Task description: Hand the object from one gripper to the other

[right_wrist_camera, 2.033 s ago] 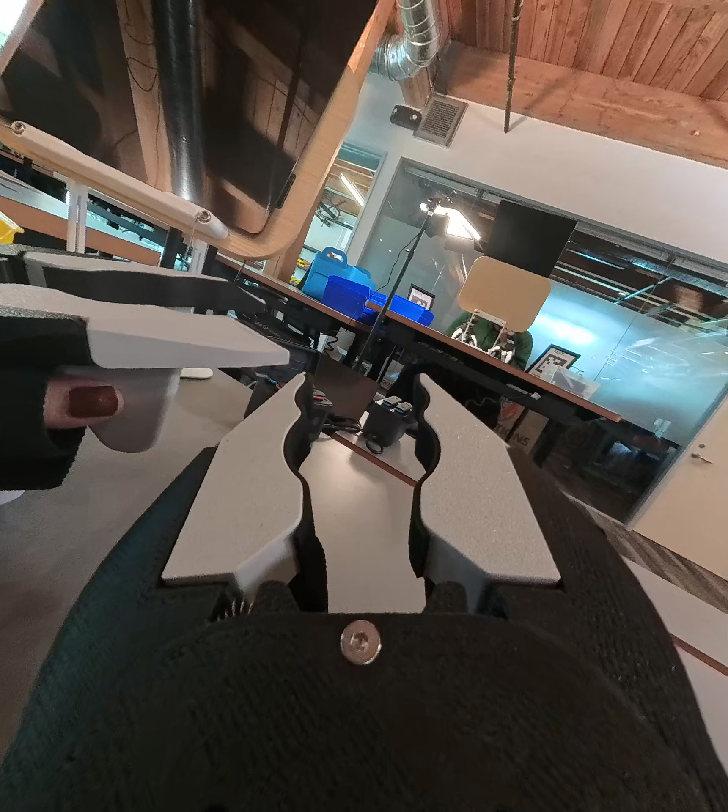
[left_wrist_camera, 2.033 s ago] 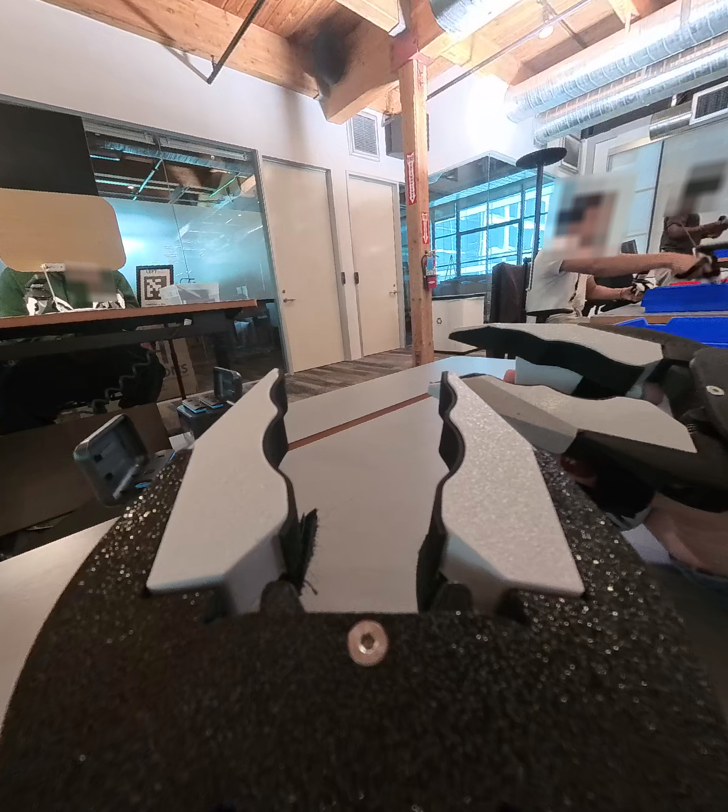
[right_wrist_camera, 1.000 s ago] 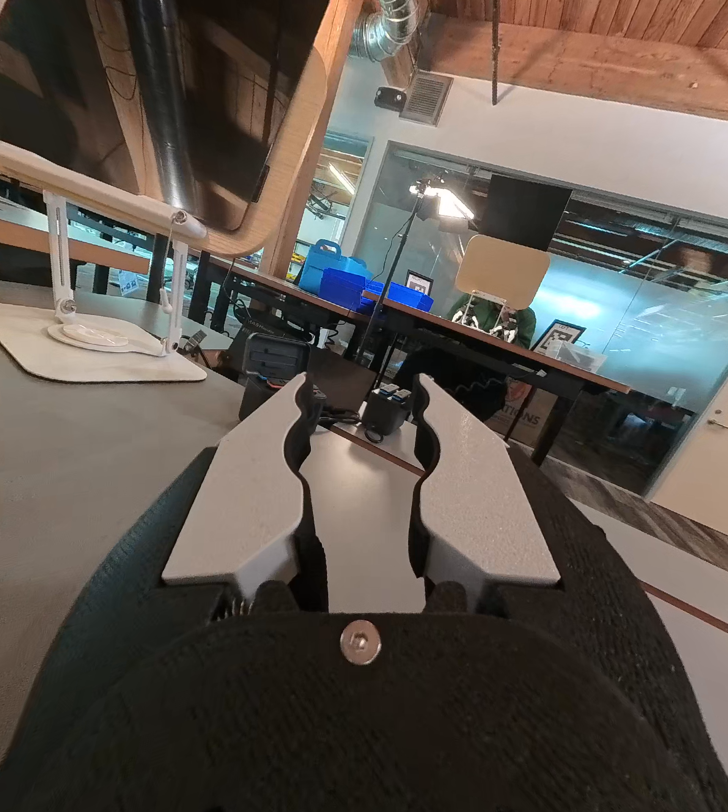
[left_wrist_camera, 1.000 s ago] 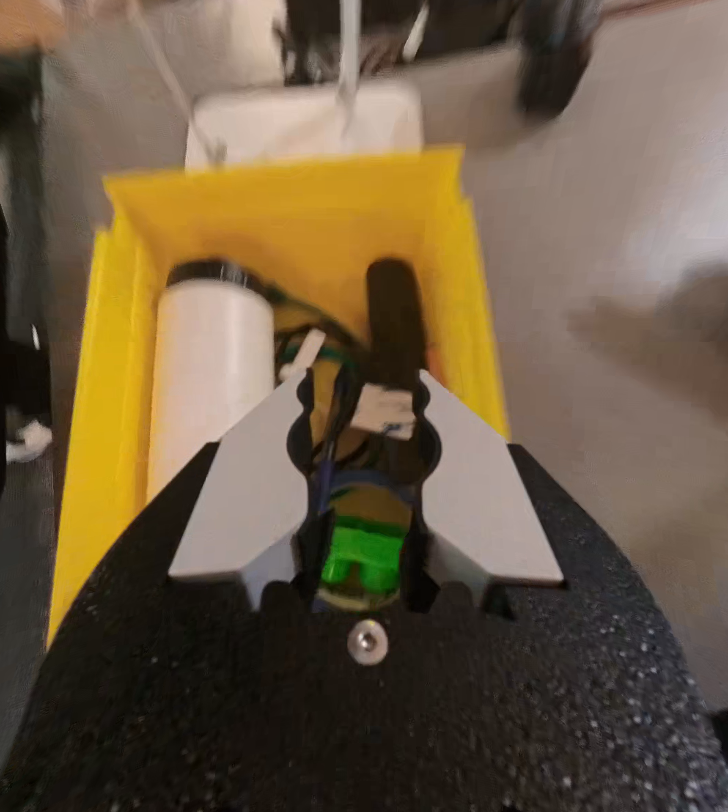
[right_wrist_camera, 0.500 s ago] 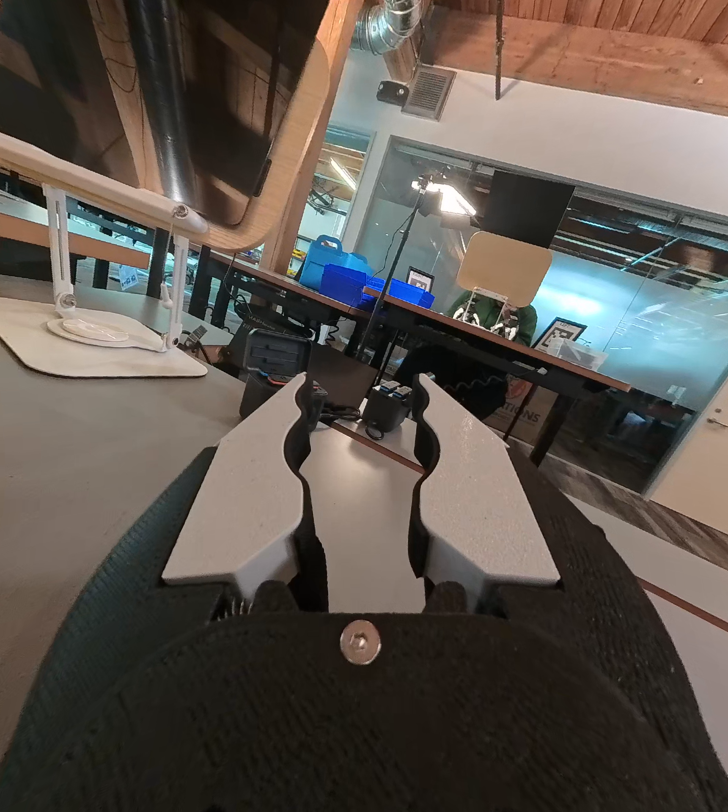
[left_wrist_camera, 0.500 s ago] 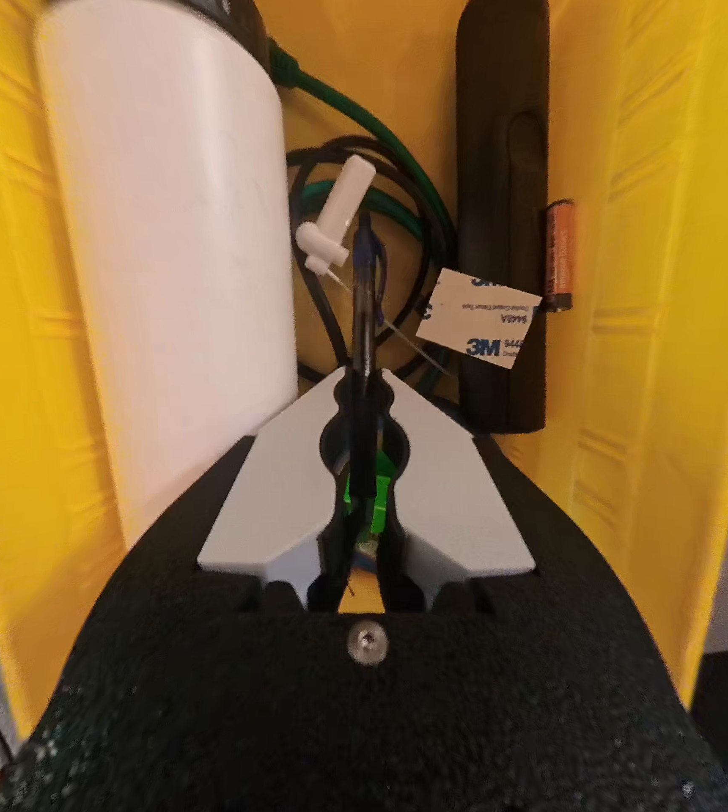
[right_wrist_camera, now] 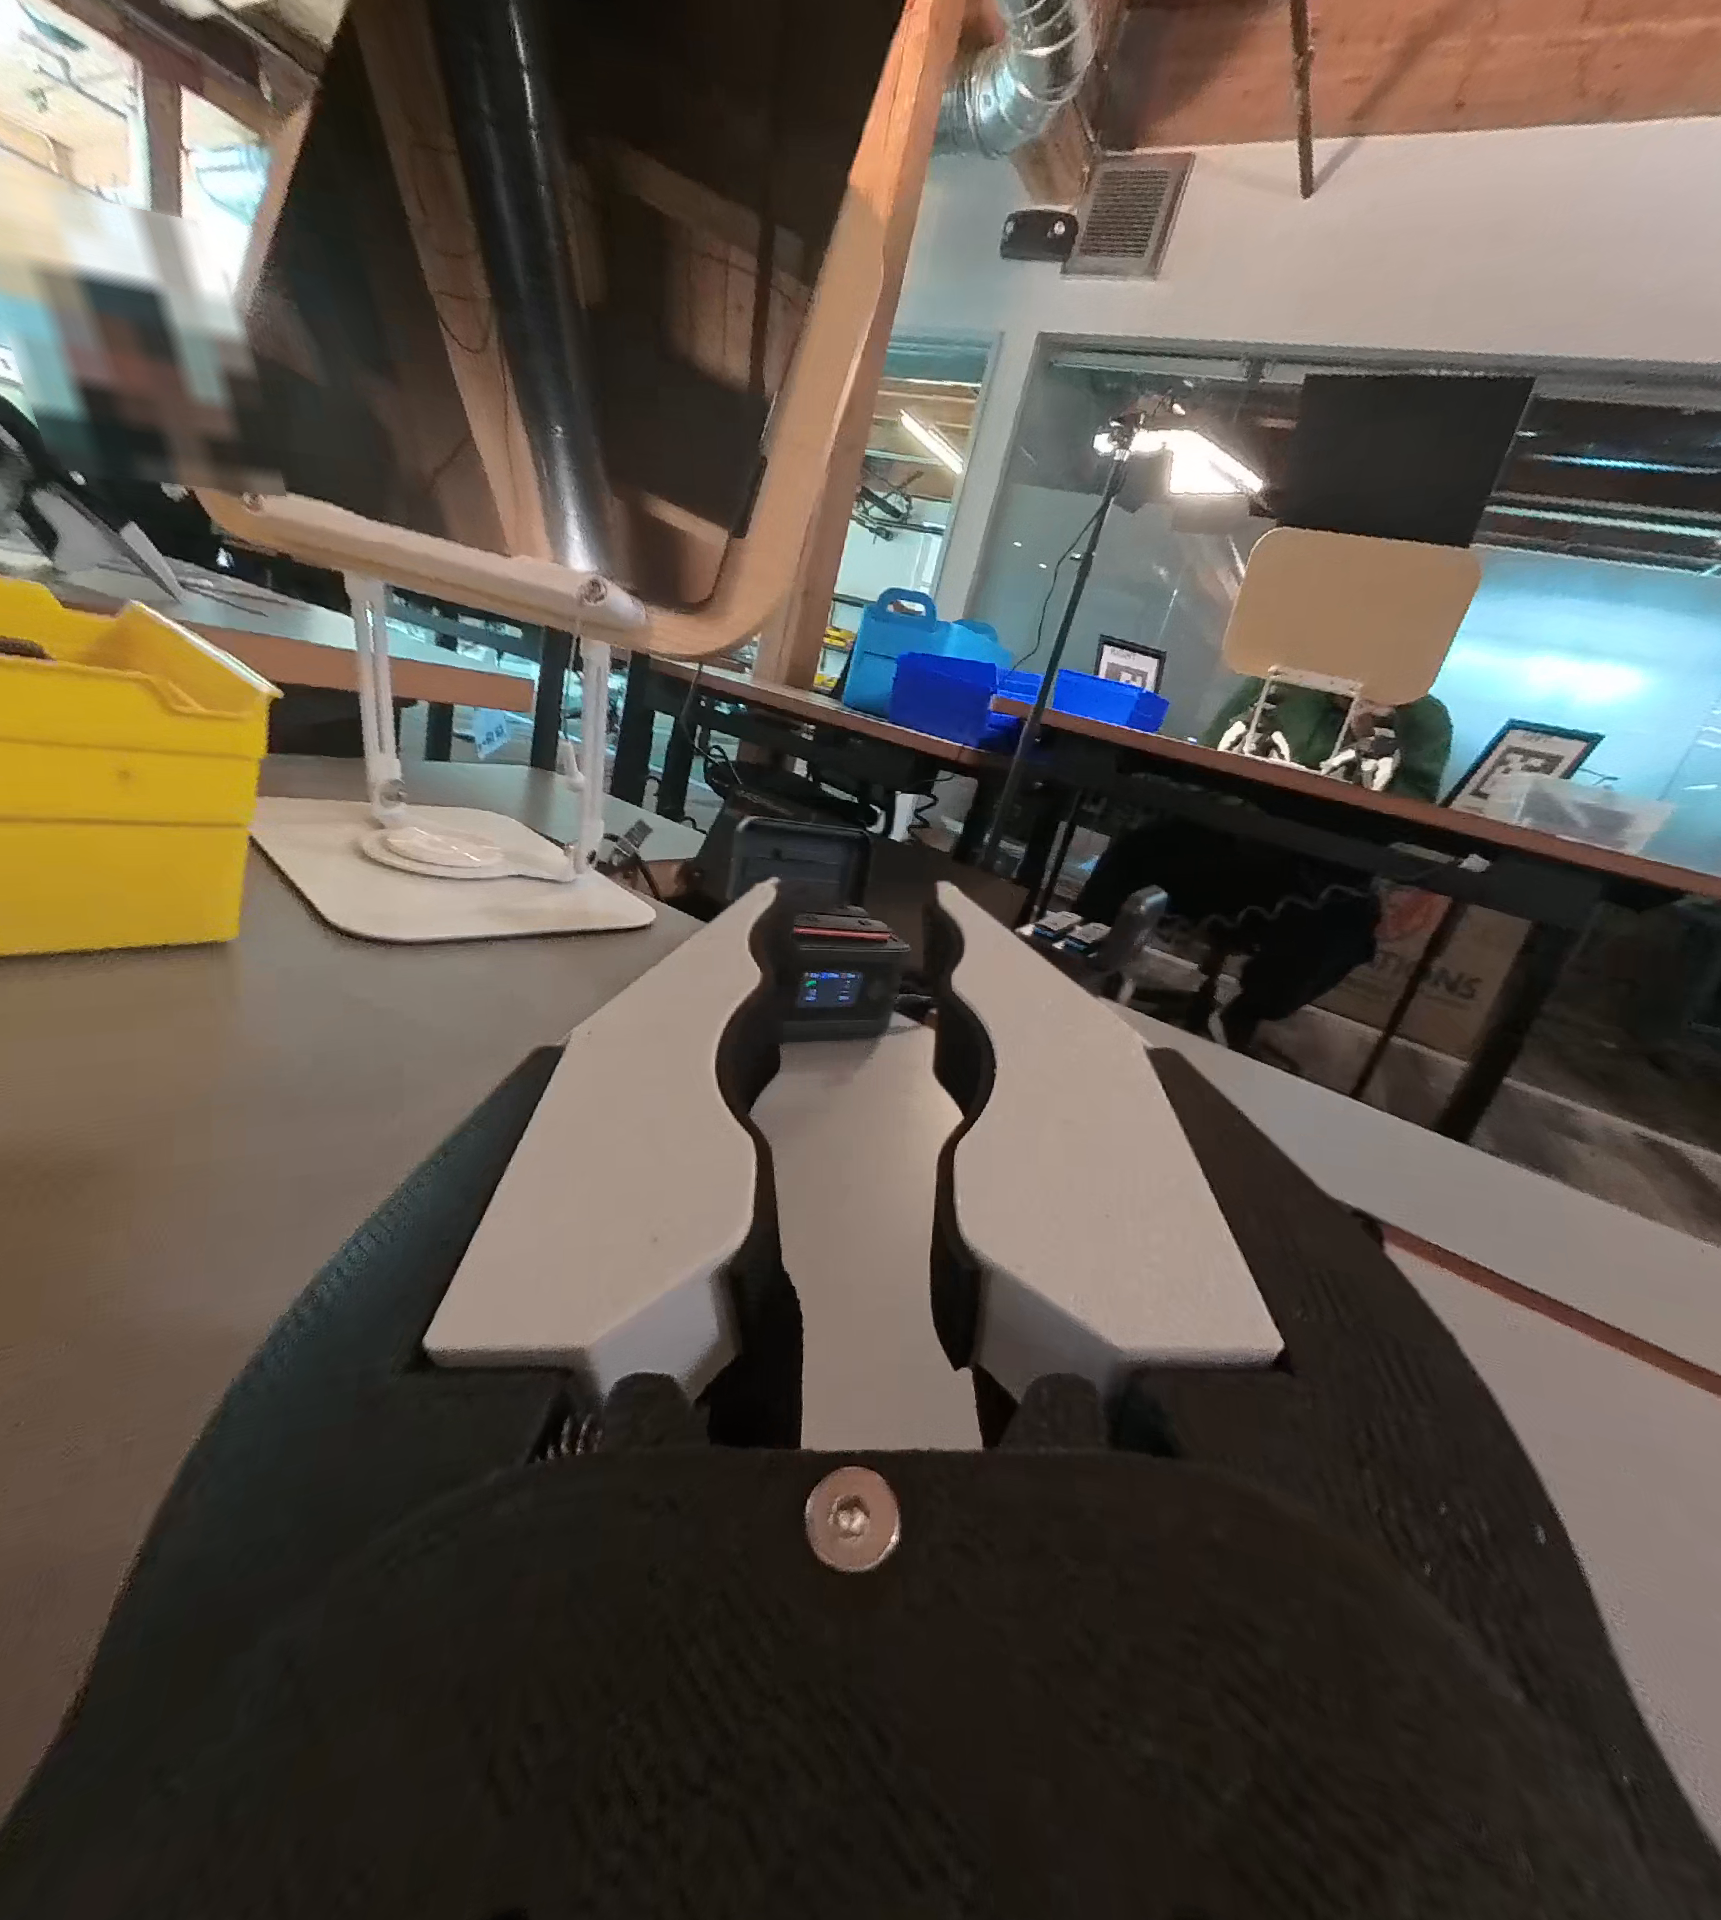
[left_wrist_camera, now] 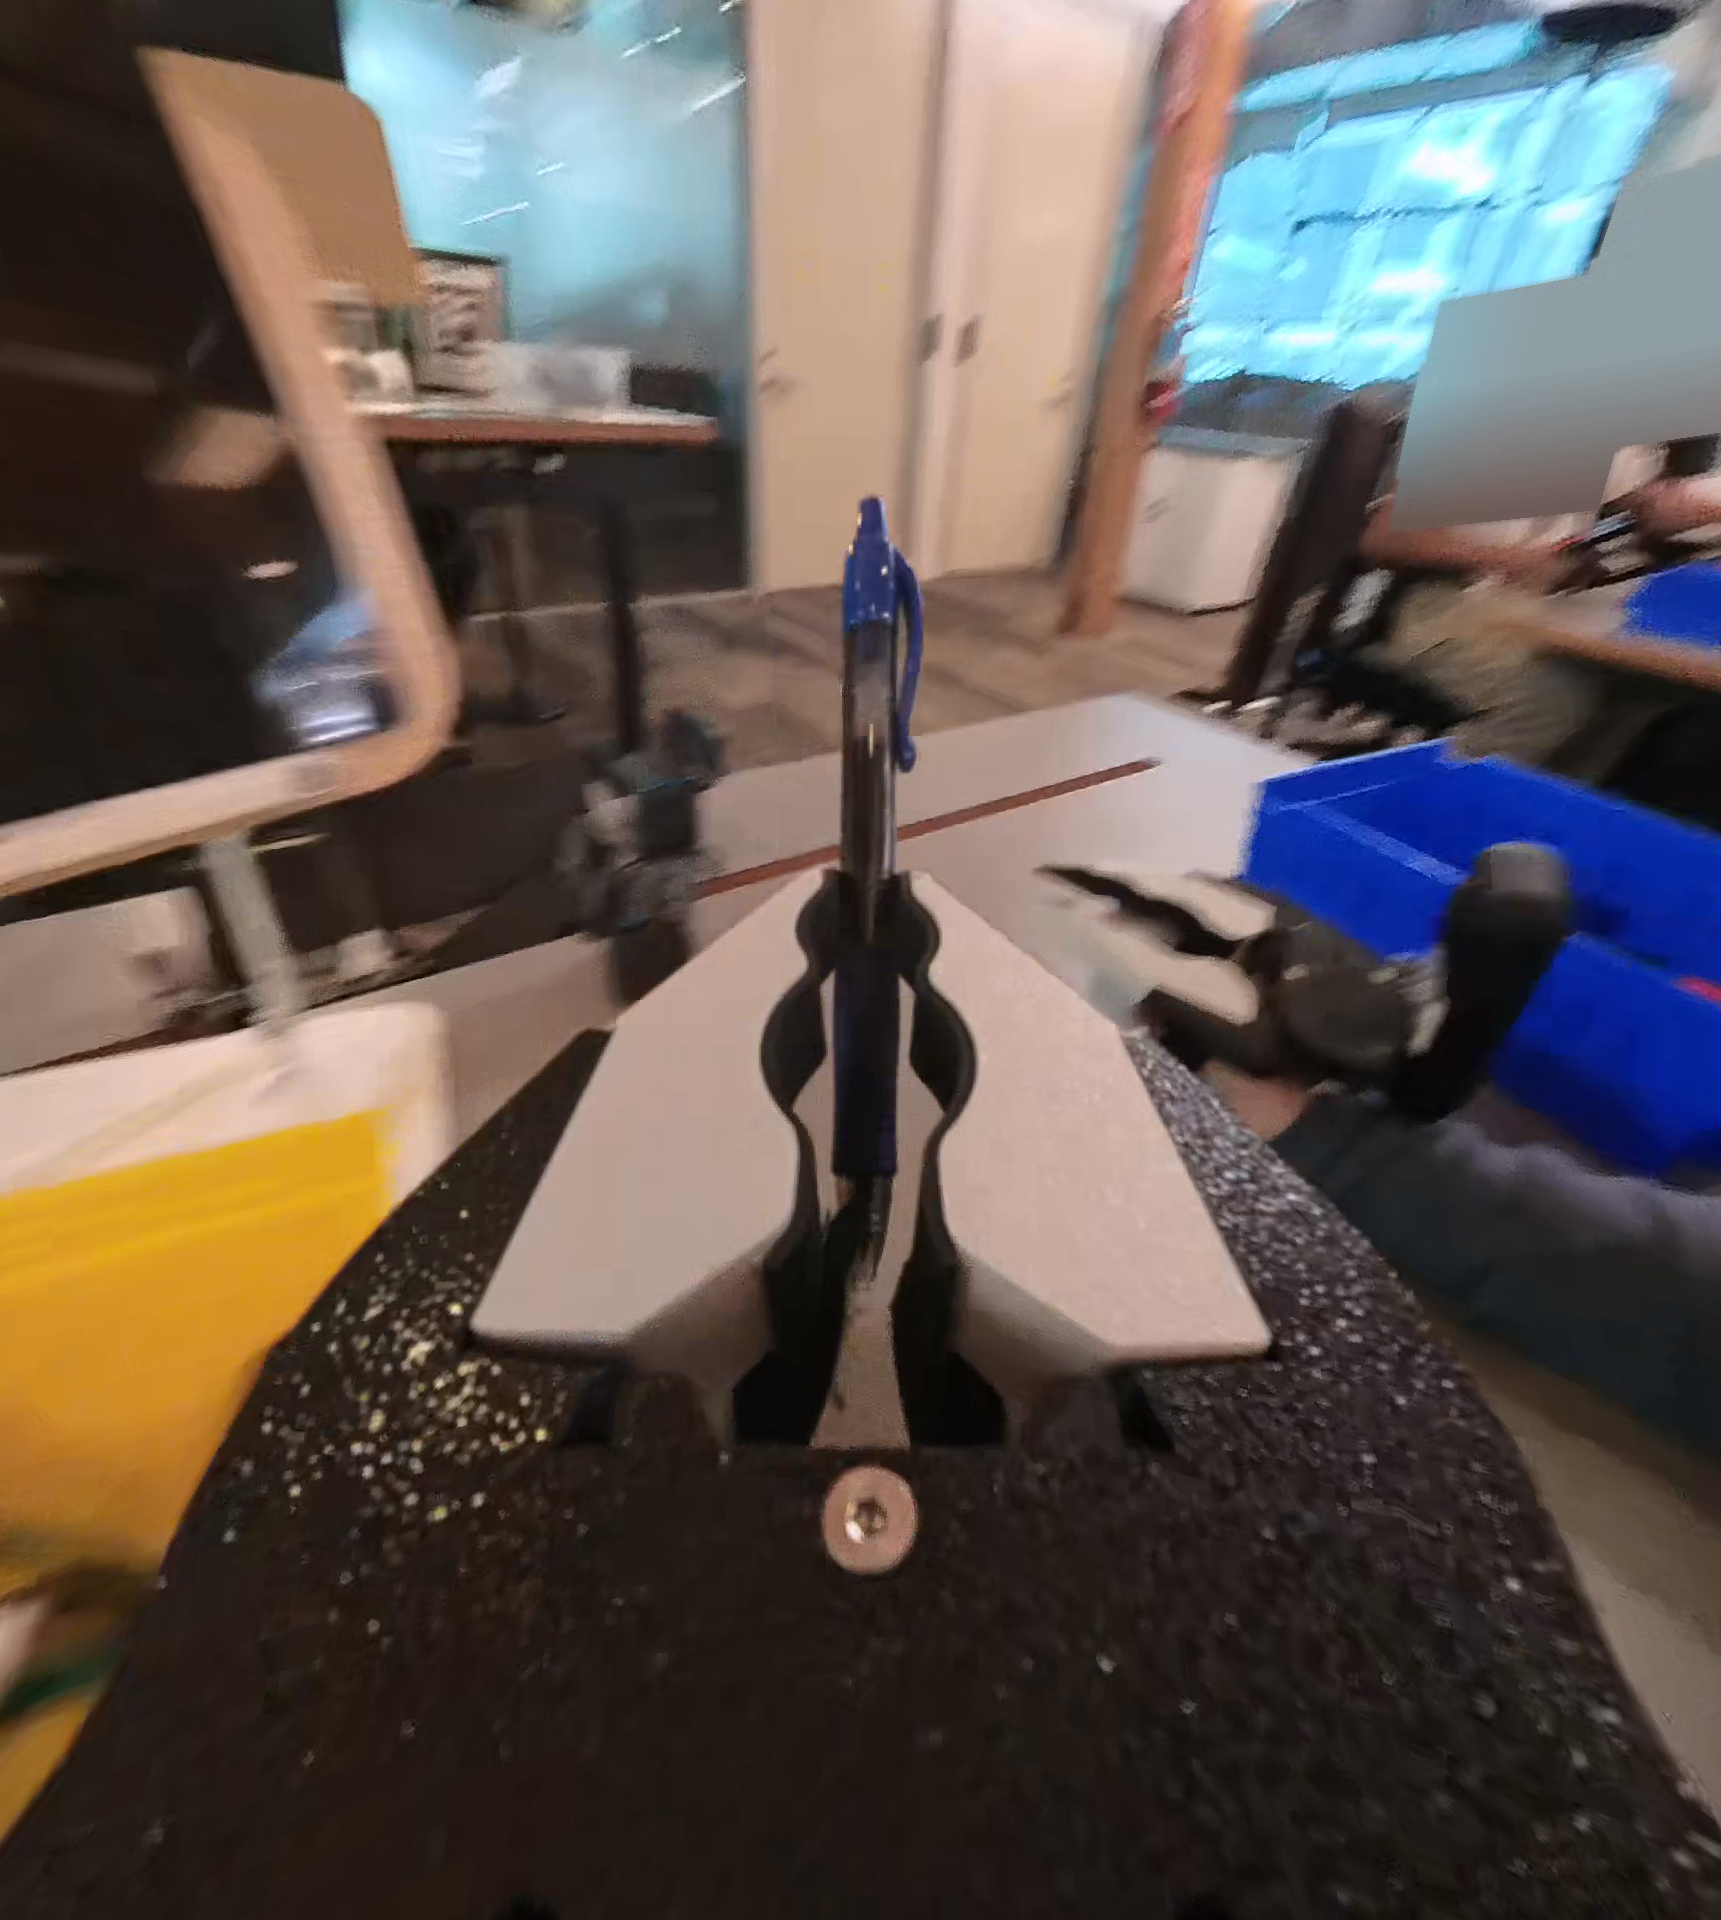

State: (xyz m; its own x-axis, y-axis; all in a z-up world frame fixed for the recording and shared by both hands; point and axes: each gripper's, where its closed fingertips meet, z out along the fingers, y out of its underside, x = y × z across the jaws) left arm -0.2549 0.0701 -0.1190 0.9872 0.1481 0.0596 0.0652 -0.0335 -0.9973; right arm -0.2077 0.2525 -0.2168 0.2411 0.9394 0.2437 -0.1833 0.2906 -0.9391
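Observation:
My left gripper (left_wrist_camera: 866,894) is shut on a blue pen (left_wrist_camera: 875,717). The pen sticks out forward past the fingertips, its clip end up and away from me, its dark grip section between the jaws. The left gripper is lifted above the grey table, just right of the yellow bin (left_wrist_camera: 87,1278). My right gripper (right_wrist_camera: 856,899) is open and empty, low over the table. It also shows in the left wrist view (left_wrist_camera: 1178,914) to the right, open, with a hand on it. The left gripper's grey finger shows at the right wrist view's left edge (right_wrist_camera: 108,545).
The yellow bin (right_wrist_camera: 56,790) sits at the table's left. A white stand (right_wrist_camera: 461,873) holding a wood-framed panel is behind it. A blue bin (left_wrist_camera: 1521,935) sits at the right. A small black device with a lit screen (right_wrist_camera: 835,982) lies ahead of the right gripper. One gripper's finger ends stand about 20 cm off the other's.
My left gripper dipped into the yellow bin, shut on the blue pen there, and has lifted it out and swung to face the room. The right gripper has shifted only slightly.

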